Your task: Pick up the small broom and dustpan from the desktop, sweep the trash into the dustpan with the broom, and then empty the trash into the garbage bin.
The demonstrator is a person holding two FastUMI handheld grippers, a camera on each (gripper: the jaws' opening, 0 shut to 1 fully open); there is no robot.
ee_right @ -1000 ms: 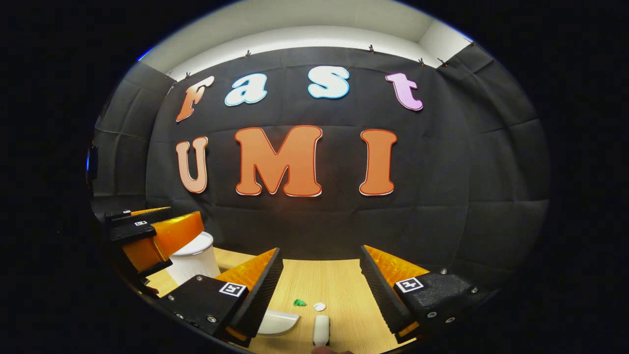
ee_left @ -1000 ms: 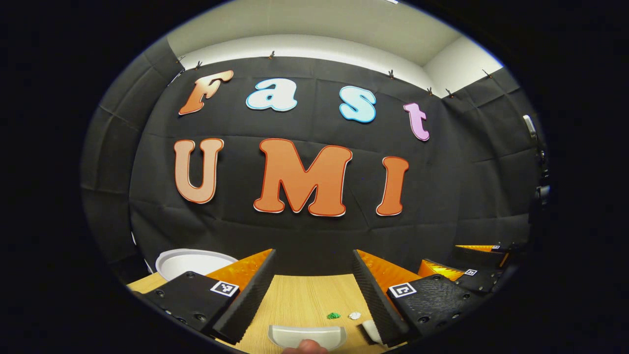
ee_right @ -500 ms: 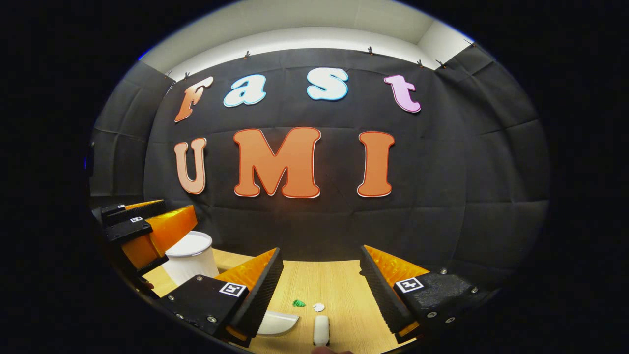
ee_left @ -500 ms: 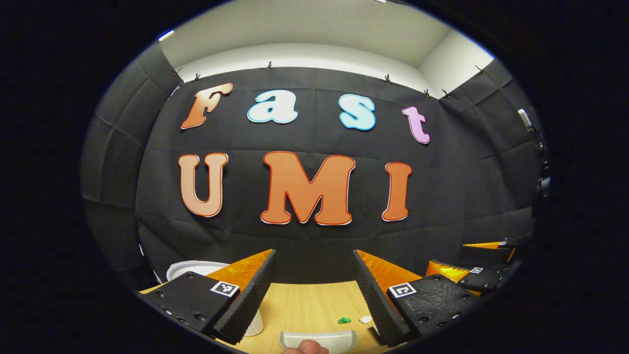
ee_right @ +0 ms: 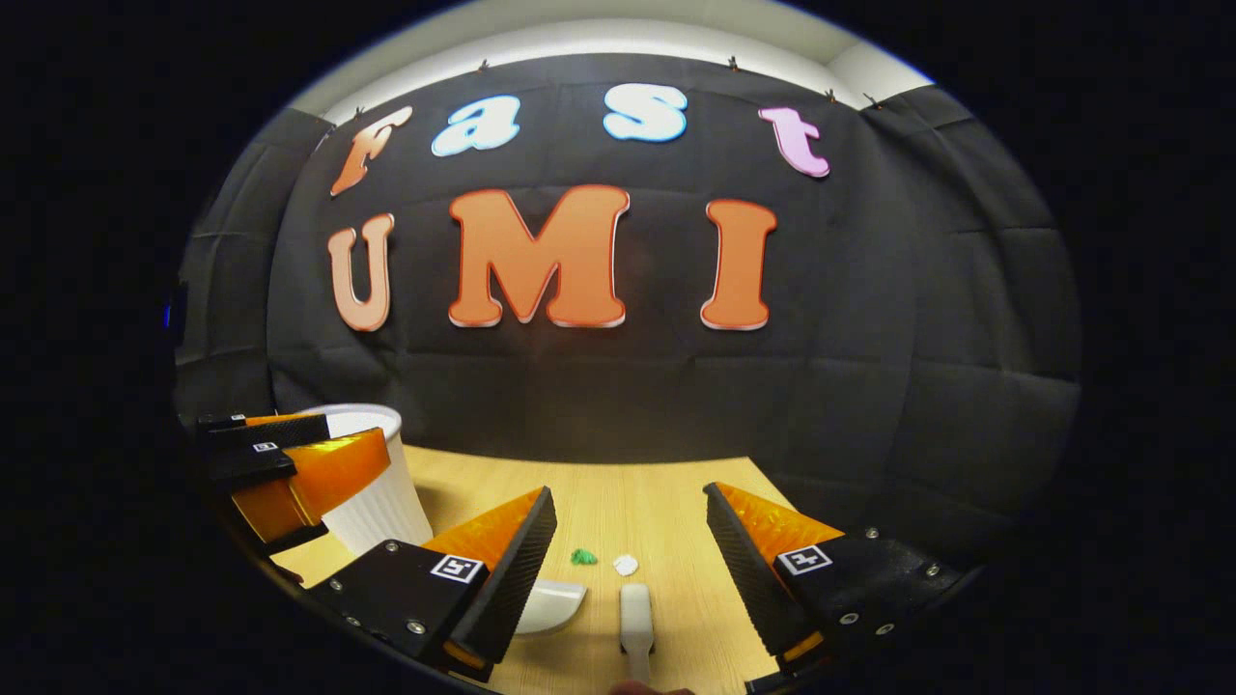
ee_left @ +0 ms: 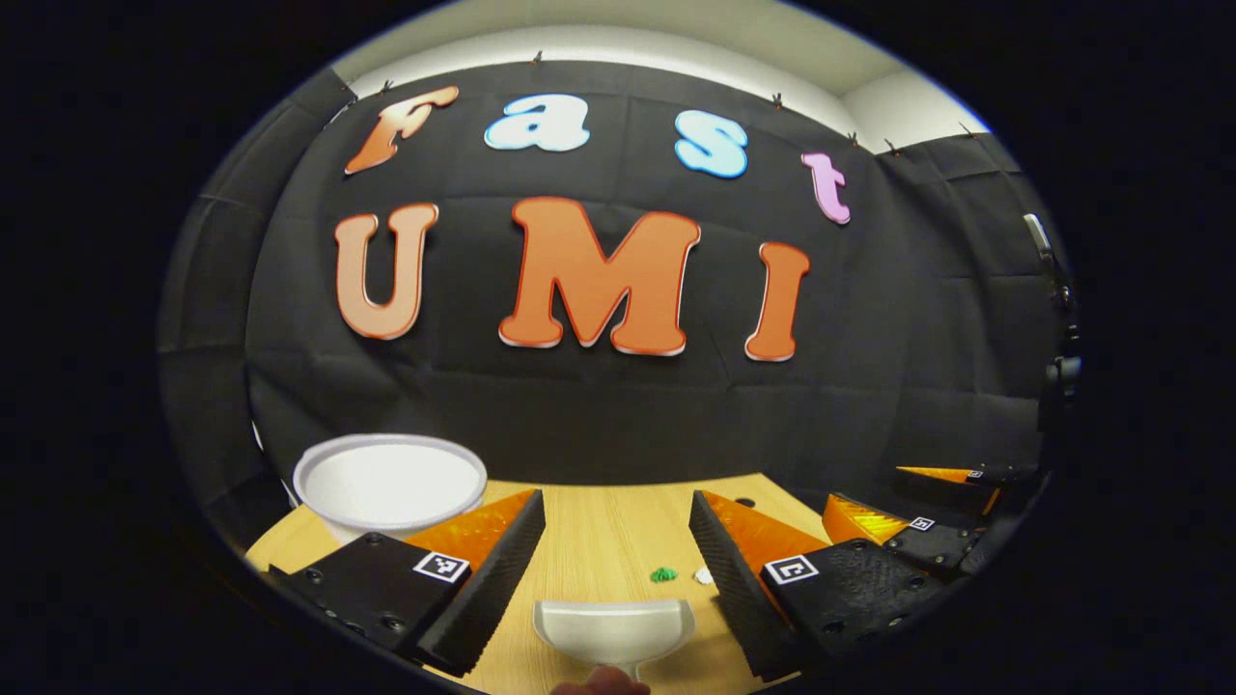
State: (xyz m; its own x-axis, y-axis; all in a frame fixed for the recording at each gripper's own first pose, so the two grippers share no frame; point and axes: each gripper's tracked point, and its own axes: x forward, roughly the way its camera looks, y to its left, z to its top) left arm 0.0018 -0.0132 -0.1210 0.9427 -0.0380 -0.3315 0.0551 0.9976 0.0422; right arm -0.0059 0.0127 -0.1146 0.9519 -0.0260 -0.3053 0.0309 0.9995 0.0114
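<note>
A white dustpan (ee_left: 615, 625) lies on the wooden desktop (ee_left: 589, 555) just below and between the fingers of my open left gripper (ee_left: 613, 516), which holds nothing. Beyond the pan lie a green scrap (ee_left: 662, 574) and a white scrap (ee_left: 703, 576). In the right gripper view the small white broom (ee_right: 635, 618) lies low between the fingers of my open right gripper (ee_right: 628, 512), with the dustpan (ee_right: 552, 604) to its left and the green scrap (ee_right: 582, 557) and white scrap (ee_right: 627, 565) ahead. Both grippers hover above the desktop.
A white ribbed garbage bin (ee_left: 389, 480) stands at the desk's left, also seen as the bin (ee_right: 375, 497) behind the left gripper (ee_right: 290, 446). The right gripper (ee_left: 917, 497) shows at the far right. The black cloth wall closes the desk's far edge.
Both views have tipped downward: the wall has slid up and more desktop, the bin, dustpan and broom show. Both grippers stay open.
</note>
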